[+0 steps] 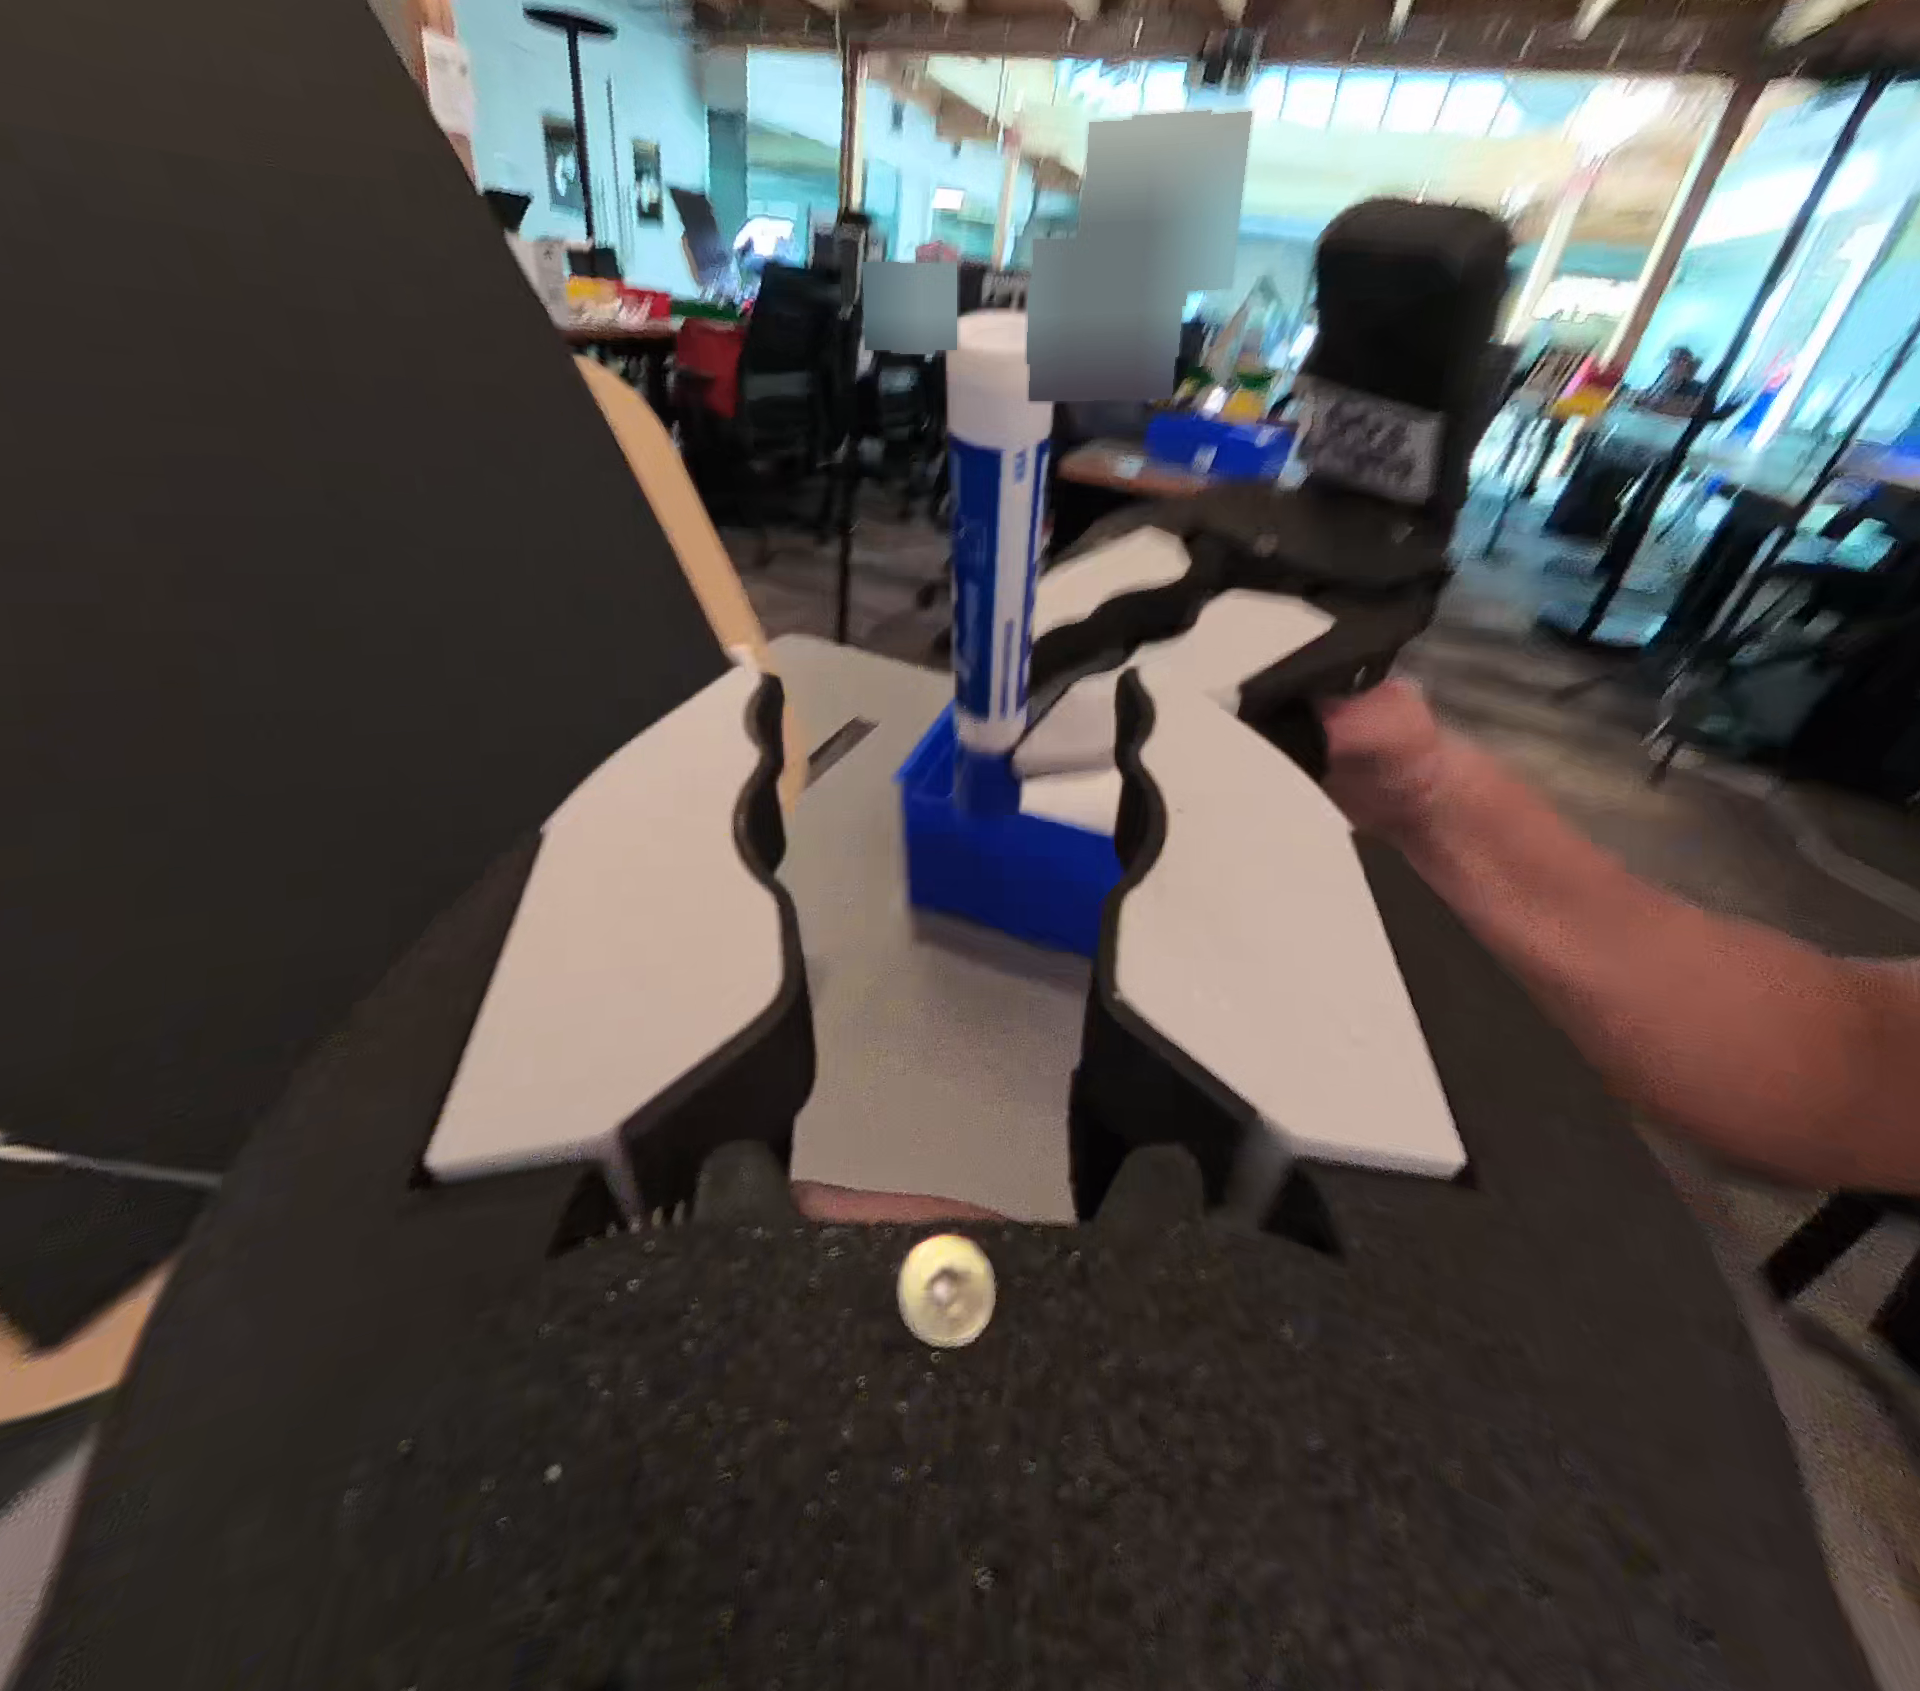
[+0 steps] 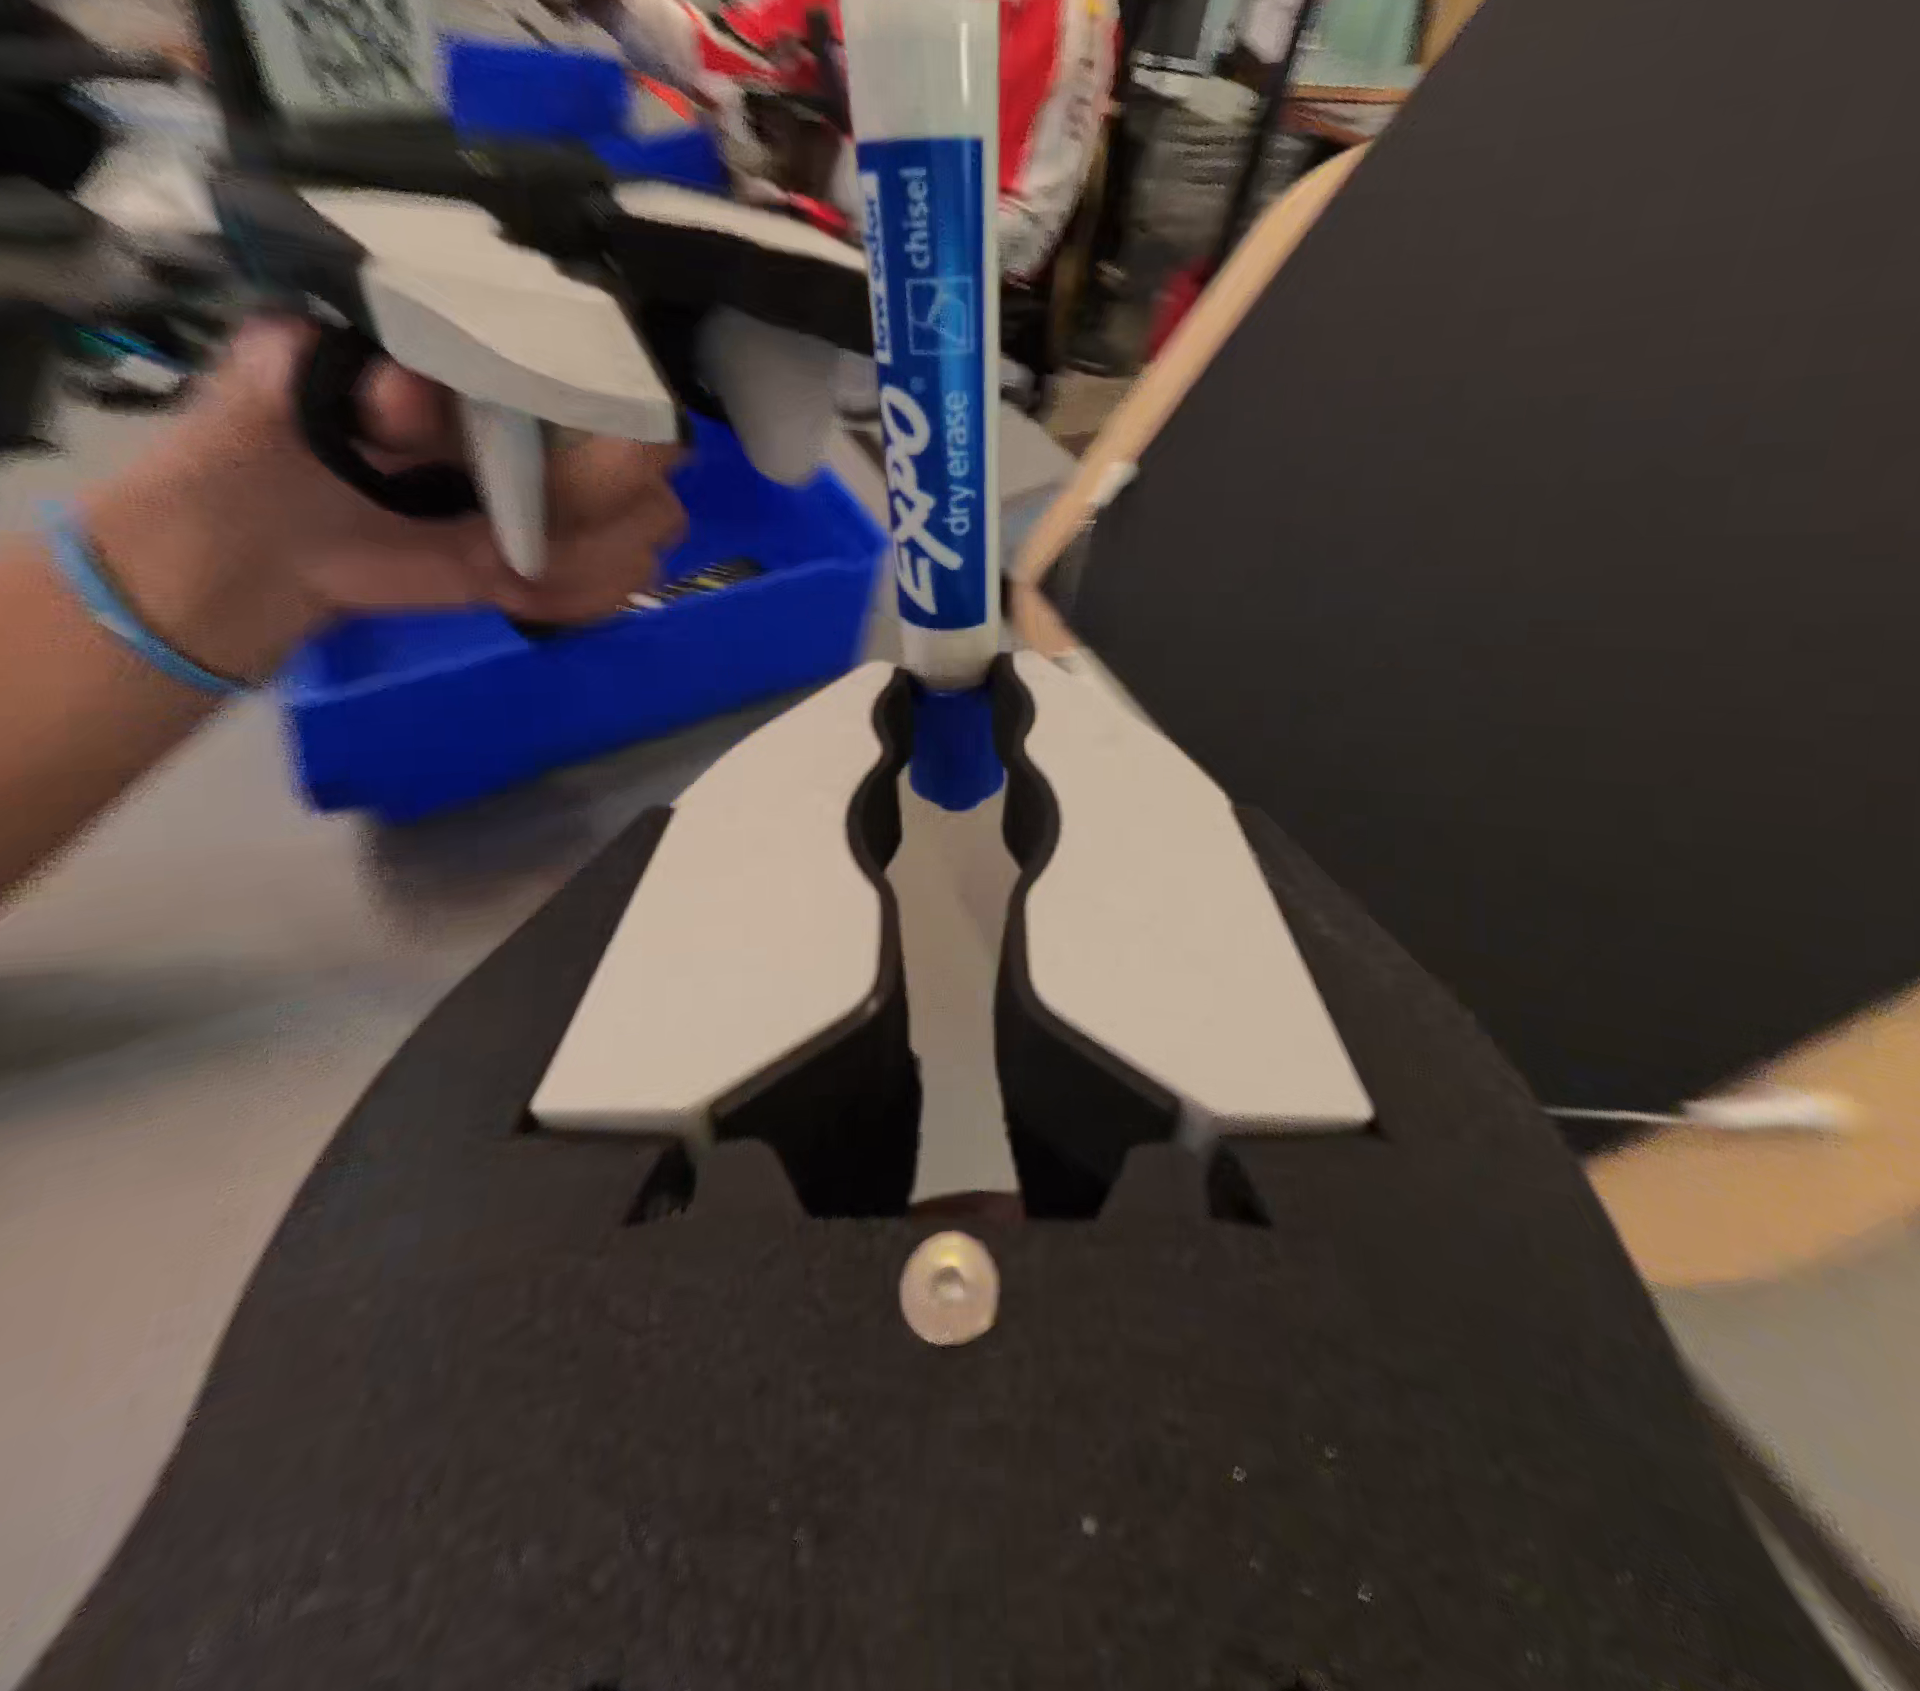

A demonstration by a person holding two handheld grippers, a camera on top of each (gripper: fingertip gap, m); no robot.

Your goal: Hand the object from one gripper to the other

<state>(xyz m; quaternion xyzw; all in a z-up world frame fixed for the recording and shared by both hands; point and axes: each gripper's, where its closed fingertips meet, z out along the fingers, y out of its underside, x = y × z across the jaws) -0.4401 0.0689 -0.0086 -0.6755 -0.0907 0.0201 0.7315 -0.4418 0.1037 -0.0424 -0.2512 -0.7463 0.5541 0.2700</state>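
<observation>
Standing upright: a white-barrelled dry-erase marker with a blue label and blue cap, cap end down, clamped at the very tips of the right gripper.
Right gripper: white fingers with wavy black pads, closed on the marker's blue cap; the barrel rises toward twelve o'clock in the right wrist view.
Left gripper: its white fingers stand apart with nothing between them, only grey tabletop and bin showing through the gap.
Marker from the left side: in the left wrist view the same marker stands at about twelve o'clock beyond the left fingertips, with the right gripper reaching in from two o'clock to pinch its lower end.
Gap between tools: in the right wrist view the left gripper sits at ten o'clock of the marker, close beside the barrel; whether it touches I cannot tell, the frame is smeared.
Hands: a hand grips the right tool's handle; a hand with a light blue wristband grips the left one.
Blue plastic bin: rectangular, open-topped, resting on the grey table just below the marker.
Black panel: a large dark board with a tan edge, at three o'clock of the marker.
</observation>
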